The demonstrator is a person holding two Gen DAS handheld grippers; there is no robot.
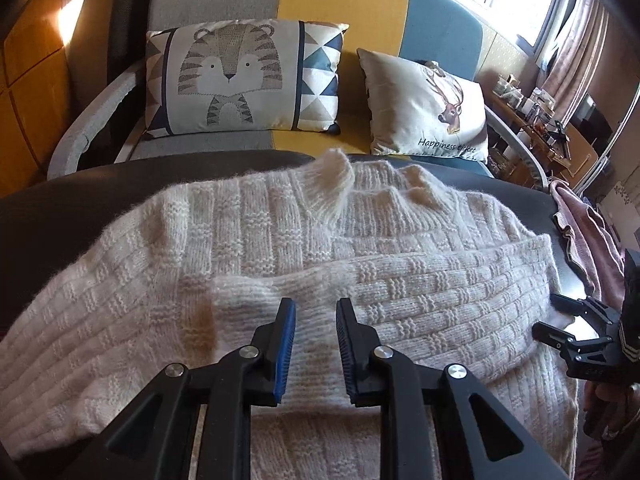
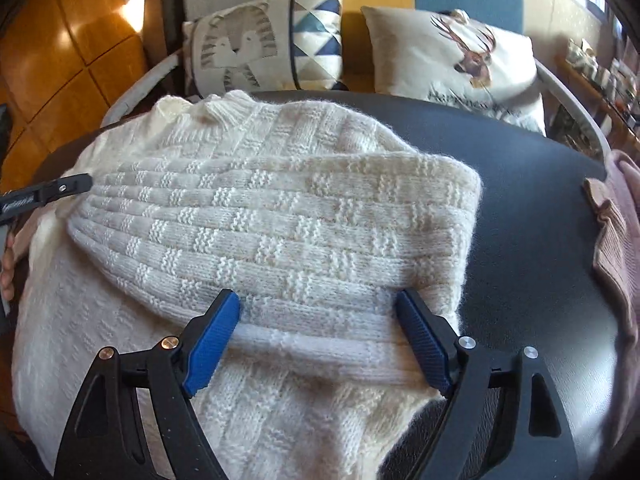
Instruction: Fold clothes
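A cream knitted sweater (image 1: 248,224) (image 2: 304,140) lies spread on a dark round table (image 1: 72,208) (image 2: 536,240), collar toward the sofa. One sleeve (image 1: 440,292) (image 2: 280,232) is folded across its body. My left gripper (image 1: 315,302) hovers over the sleeve's cuff end, its blue pads a narrow gap apart with nothing pinched between them. My right gripper (image 2: 317,296) stands wide open just above the sleeve near its fold at the sweater's right edge, pads on either side of the knit. It also shows at the right edge of the left wrist view (image 1: 560,320).
A pink garment (image 1: 588,236) (image 2: 616,248) lies at the table's right edge. Behind the table stands a grey, yellow and blue sofa (image 1: 340,4) with a tiger cushion (image 1: 240,76) and a deer cushion (image 1: 428,108). Cluttered shelves (image 1: 540,120) sit far right.
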